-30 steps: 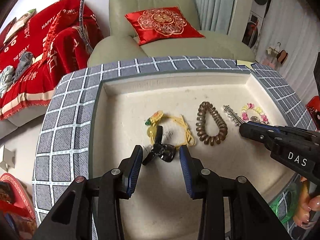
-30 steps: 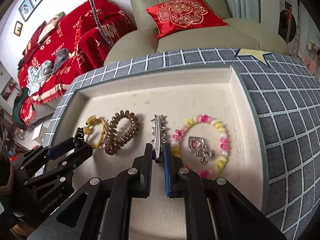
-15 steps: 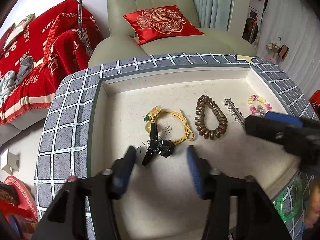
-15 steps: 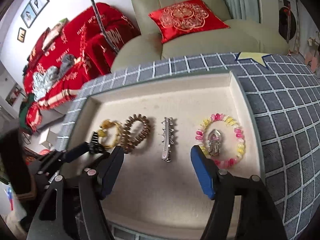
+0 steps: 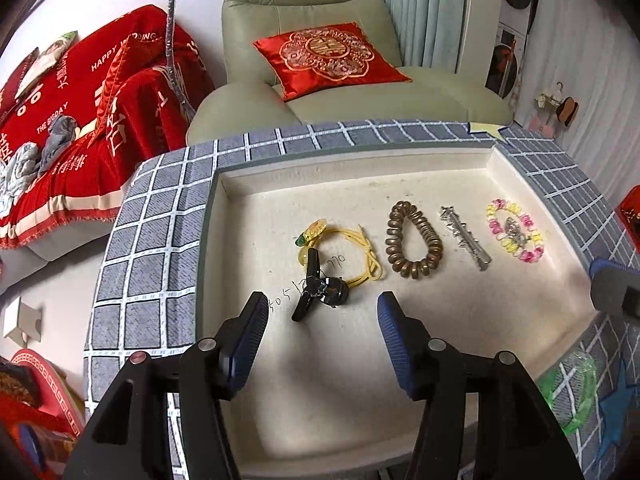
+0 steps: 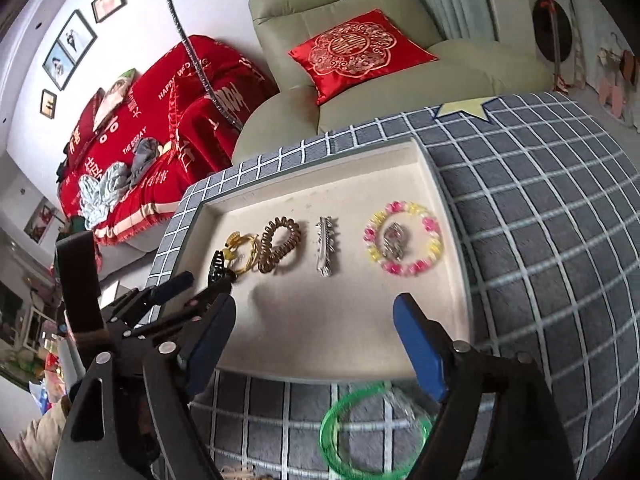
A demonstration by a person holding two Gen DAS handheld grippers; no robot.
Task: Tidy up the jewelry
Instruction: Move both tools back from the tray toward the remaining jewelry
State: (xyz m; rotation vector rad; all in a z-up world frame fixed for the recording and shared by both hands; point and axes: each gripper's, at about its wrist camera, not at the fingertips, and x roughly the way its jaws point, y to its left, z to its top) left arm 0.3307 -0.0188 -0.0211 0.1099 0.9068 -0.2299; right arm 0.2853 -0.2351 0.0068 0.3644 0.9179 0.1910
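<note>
Seemingly most was done: five pieces lay in the tray (image 6: 450,216); a green bangle (image 6: 374,428) remained outside; both grippers (image 5: 322,344) (image 6: 316,344) gaped wide, empty.

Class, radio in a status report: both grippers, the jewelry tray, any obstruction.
Left gripper open, empty. Right gripper open, empty. Silver spiked hair clip flat in cream tray, untouched. Green plastic bangle outside tray; nothing blocking.

Light: bright, even daylight, soft over the cream tray (image 5: 360,360)
Shadows: faint, pooled under the tray's left wall
Distortion: strong fisheye, black corners, checked edges bowed
Blur: green bangle (image 6: 372,428) smeared; right tongs (image 5: 612,292) blurred at frame edge
</note>
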